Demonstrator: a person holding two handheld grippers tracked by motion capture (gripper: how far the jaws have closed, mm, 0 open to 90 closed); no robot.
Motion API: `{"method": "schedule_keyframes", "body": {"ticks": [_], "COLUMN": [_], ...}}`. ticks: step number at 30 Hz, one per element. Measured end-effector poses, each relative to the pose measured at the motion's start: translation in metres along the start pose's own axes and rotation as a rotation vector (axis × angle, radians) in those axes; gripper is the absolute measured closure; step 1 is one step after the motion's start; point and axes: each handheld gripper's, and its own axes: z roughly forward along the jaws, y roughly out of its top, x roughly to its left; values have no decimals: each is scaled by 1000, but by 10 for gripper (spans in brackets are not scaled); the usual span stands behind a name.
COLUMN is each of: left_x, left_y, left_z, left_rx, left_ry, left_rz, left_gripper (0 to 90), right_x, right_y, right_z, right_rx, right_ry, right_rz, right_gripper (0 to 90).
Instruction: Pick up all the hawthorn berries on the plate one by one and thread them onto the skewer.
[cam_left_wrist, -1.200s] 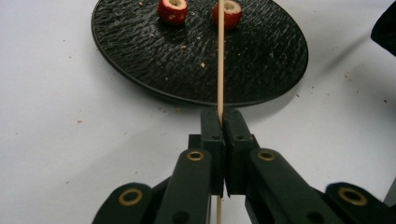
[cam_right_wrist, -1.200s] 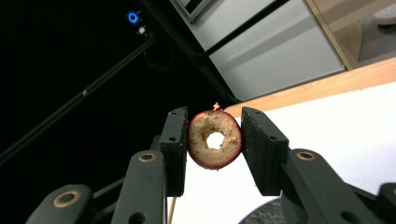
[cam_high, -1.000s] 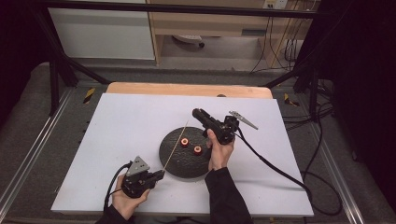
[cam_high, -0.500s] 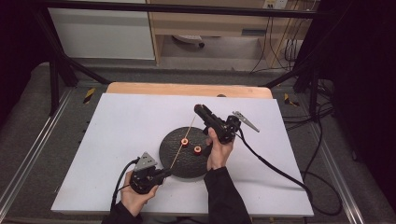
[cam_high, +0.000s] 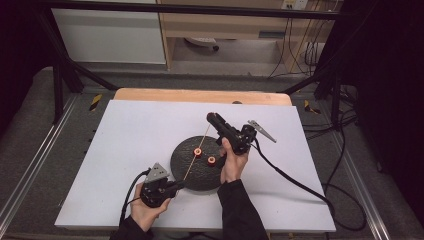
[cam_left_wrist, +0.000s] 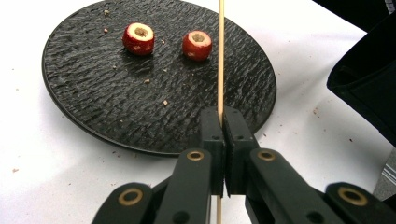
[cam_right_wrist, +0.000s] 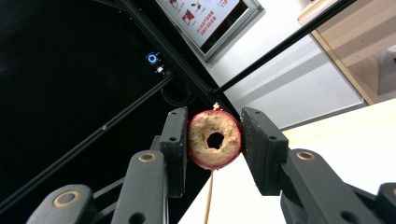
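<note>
While skewer (cam_left_wrist: 221, 56) is clamped in shut left hand-held gripper (cam_left_wrist: 223, 123), one fruit piece (cam_right_wrist: 215, 139) is gripped by right hand-held gripper (cam_right_wrist: 215, 140), tip just through; two pieces (cam_left_wrist: 138, 38) left unthreaded on plate (cam_left_wrist: 116, 112).

Skewer (cam_right_wrist: 208, 198) tip hidden behind the cored fruit slice (cam_right_wrist: 215, 139)

The skewer (cam_high: 196, 151) runs from the left gripper (cam_high: 176, 186) up to the right gripper (cam_high: 212, 118), crossing the black plate (cam_high: 190, 172) (two red fruit pieces (cam_high: 205, 156) rest on it).
</note>
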Motion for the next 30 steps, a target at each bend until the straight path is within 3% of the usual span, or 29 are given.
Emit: {"method": "schedule_keyframes", "body": {"ticks": [5,11,23,30], "left_x": [0,0,-7,-6], "left_y": [0,2,4,9], "left_z": [0,1,8,6], "left_rx": [-5,-25,-1,-28], "left_ry": [2,1,-12,-4], "left_rz": [0,-26,-34,-56], "left_gripper": [883,883,883,884], "right_x": [0,1,1,0], "right_y": [-1,-4,-9,-14], "right_z": [0,0,0,-1], "right_rx": [2,4,14,32], "right_ry": [1,4,4,7], "right_rz": [0,5,-11,-18], "right_gripper": [631,631,633,634]}}
